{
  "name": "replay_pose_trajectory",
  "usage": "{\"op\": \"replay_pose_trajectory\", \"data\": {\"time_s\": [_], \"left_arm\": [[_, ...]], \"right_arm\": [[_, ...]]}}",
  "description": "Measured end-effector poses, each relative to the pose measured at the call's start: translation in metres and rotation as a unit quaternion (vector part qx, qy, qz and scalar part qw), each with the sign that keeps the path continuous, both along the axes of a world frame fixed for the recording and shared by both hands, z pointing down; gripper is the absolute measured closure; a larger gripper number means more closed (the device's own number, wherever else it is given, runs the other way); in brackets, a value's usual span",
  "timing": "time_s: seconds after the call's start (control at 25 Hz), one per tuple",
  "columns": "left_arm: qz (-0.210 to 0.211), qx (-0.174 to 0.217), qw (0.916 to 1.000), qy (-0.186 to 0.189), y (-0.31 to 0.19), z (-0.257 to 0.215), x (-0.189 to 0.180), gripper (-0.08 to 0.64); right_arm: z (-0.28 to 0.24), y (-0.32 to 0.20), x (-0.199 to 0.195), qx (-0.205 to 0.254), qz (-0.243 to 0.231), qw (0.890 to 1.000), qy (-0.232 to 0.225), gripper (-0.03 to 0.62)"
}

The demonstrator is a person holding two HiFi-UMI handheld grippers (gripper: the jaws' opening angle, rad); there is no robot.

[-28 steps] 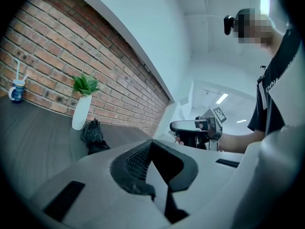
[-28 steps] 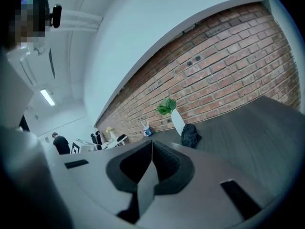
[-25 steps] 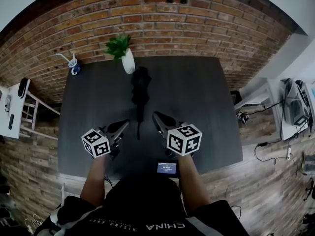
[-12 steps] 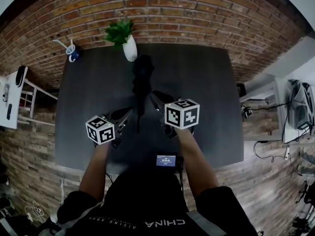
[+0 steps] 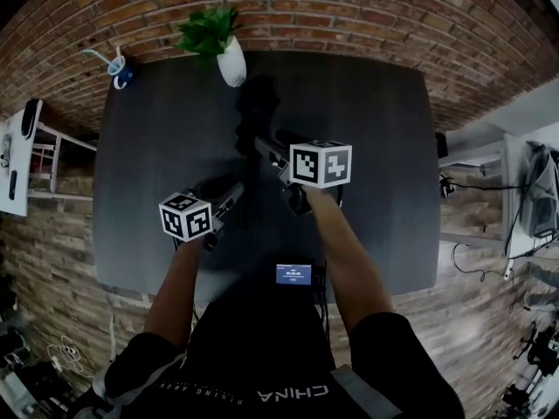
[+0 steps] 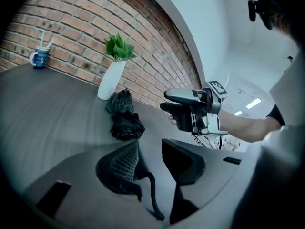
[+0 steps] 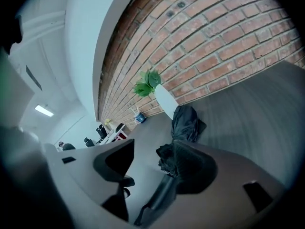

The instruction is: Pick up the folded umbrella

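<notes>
The left tongs (image 6: 150,145) are released, their jaws just opened, with only a thin dark strap (image 6: 151,199) between them. The folded umbrella (image 5: 252,138) lies mid-bench (image 5: 367,147), just below the white vase (image 5: 231,65). The right tongs (image 7: 153,147), likewise just opened, straddle the umbrella's near end without pressing on it.

Matt, crumpled black cloth on the folded umbrella (image 6: 125,120). Dull, faintly grained dark bench (image 5: 157,147); rough red brick far wall (image 5: 349,16).
</notes>
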State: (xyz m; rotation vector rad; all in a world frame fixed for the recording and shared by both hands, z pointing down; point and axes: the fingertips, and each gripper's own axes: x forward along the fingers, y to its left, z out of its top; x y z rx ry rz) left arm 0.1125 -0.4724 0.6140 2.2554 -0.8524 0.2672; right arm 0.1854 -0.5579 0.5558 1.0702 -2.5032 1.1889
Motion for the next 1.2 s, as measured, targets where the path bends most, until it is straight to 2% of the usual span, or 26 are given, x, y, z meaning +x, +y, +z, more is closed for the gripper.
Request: {"op": "replay_pose_trajectory", "data": {"time_s": [0.28,0.36,0.48,0.56,0.6,0.64,0.8,1.04,1.2], "left_arm": [[-0.009,-0.040,0.9978,-0.052,-0.007,0.041,0.008,0.423],[-0.008,-0.057,0.9958,-0.071,-0.008,0.053,0.010,0.382],[-0.014,-0.075,0.9923,-0.098,-0.009,0.067,0.014,0.382],[-0.019,-0.085,0.9905,-0.106,-0.009,0.074,0.016,0.356],[-0.021,-0.090,0.9897,-0.110,-0.009,0.077,0.017,0.356],[-0.021,-0.094,0.9889,-0.113,-0.009,0.079,0.019,0.356],[-0.014,-0.098,0.9878,-0.120,-0.010,0.082,0.026,0.356],[0.002,-0.101,0.9863,-0.130,-0.013,0.085,0.039,0.357],[-0.011,-0.104,0.9841,-0.144,-0.016,0.088,0.039,0.357]], "right_arm": [[0.044,-0.038,-0.003,-0.039,0.016,0.997,0.058,0.360],[0.054,-0.050,-0.004,-0.045,0.023,0.996,0.075,0.360],[0.070,-0.067,-0.006,-0.057,0.030,0.993,0.100,0.359],[0.081,-0.075,-0.010,-0.070,0.030,0.991,0.107,0.359],[0.086,-0.079,-0.013,-0.078,0.028,0.991,0.109,0.357],[0.091,-0.081,-0.015,-0.088,0.027,0.990,0.110,0.327],[0.110,-0.091,-0.020,-0.114,0.029,0.984,0.131,0.327],[0.124,-0.096,-0.021,-0.122,0.026,0.973,0.195,0.310],[0.126,-0.099,-0.025,-0.117,0.021,0.969,0.217,0.310]]}}
